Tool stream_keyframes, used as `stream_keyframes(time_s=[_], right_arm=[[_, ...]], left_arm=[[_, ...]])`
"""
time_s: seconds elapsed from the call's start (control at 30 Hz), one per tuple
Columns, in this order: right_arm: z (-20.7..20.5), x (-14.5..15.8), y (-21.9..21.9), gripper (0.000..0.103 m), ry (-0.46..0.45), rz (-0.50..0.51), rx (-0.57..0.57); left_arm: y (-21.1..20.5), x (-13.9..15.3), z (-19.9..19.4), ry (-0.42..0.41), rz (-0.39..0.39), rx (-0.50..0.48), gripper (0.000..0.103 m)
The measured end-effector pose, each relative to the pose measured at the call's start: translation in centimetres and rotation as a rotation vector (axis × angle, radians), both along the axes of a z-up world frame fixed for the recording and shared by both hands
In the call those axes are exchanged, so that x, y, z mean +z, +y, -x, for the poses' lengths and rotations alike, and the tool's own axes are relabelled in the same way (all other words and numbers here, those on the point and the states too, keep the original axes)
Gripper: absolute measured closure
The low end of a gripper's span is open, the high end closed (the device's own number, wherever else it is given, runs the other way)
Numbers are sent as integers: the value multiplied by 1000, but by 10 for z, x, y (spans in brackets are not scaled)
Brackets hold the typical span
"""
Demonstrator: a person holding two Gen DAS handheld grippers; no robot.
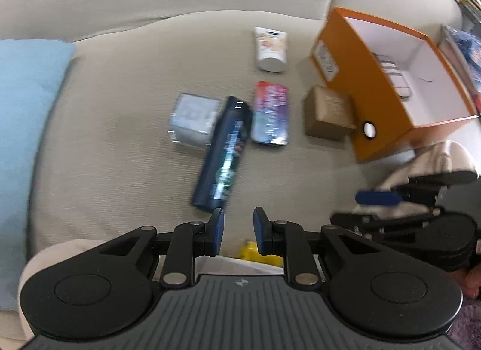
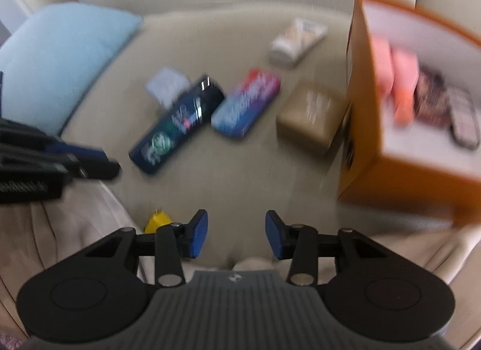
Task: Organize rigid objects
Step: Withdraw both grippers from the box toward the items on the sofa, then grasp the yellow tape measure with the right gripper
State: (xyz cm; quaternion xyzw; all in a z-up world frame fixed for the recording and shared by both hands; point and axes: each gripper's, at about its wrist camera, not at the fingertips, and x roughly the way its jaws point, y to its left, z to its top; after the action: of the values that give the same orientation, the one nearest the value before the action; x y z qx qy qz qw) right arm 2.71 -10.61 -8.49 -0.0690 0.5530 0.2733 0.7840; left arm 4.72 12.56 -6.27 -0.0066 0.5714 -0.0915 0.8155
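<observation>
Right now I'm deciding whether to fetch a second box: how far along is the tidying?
Partly done: the orange box already holds a few items. Nothing is in hand; the left gripper and right gripper are both open. Five remain on the sofa cushion: dark bottle, colourful tin, brown box, white tube, clear case.

sofa cushion: woven beige cloth, matt, finely ribbed
orange box: smooth card, matt, white inside
dark bottle: glossy plastic
brown box: matt card
clear case: transparent plastic
left tool: matt black plastic, blue pads, metal pins
</observation>
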Motion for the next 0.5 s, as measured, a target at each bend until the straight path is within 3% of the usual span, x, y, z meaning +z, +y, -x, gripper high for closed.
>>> stream_keyframes(time_s=[0.23,0.37,0.43,0.5], right_arm=[[3,-27,23,58,132,-12,44],[9,-40,51,59,160,-5,137],[8,-49,60,75,178,-19,165],[3,-54,66,77,180,-35,186]], left_arm=[[21,-7,1,22,-4,22,80],[30,-9,4,24,10,18,80],[34,-11,6,19,22,13,80],[35,-13,7,18,20,12,80]])
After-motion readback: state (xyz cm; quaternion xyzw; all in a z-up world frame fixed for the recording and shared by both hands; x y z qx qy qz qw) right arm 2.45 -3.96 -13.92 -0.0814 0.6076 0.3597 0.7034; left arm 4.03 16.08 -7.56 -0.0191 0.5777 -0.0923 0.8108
